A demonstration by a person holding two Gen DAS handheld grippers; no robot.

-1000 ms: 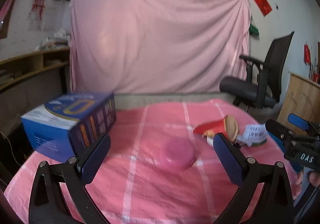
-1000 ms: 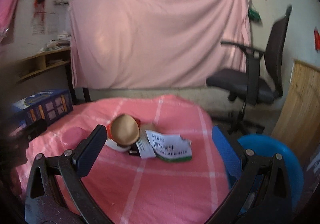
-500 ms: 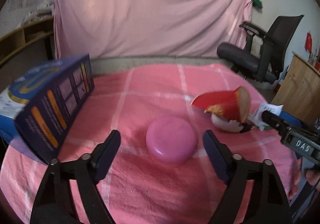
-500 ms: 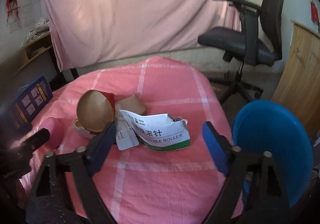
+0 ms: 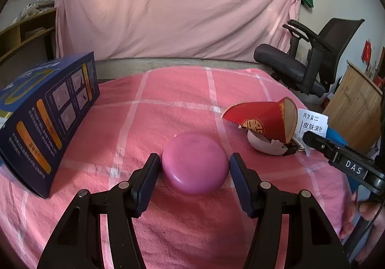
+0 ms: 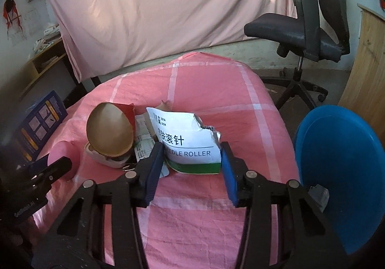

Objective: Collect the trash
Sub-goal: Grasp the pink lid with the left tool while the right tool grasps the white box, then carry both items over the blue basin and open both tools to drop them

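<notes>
**Two tools, two pieces of trash lined up**

The left tool (image 5: 194, 168) brackets the pink round lid (image 5: 194, 162), jaws part open, one pad just off each side of it, nothing gripped yet. That lid looks like smooth, rigid plastic with a domed top: light, probably a bit slippery, so my call is to pinch low across its widest part, on the side wall, not the curved crown.

Over on the right, the right tool (image 6: 190, 163) straddles the torn needle-roller packet (image 6: 190, 142), jaws open to about the packet's width and holding nothing. This one reads as thin foil or card, torn along the top, feather-light and floppy; it will likely crumple under pressure, which suits a firm squeeze across the lower printed band.

Both lie on the pink checked cloth of the bench (image 6: 207, 86). Just left of the packet sit the red paper cup (image 6: 110, 131) on its side and a broken eggshell (image 5: 266, 145), fragile, one to lift gently. The blue bin (image 6: 341, 172) waits at the bench's right edge; a blue carton (image 5: 45, 119) stands far left.
</notes>
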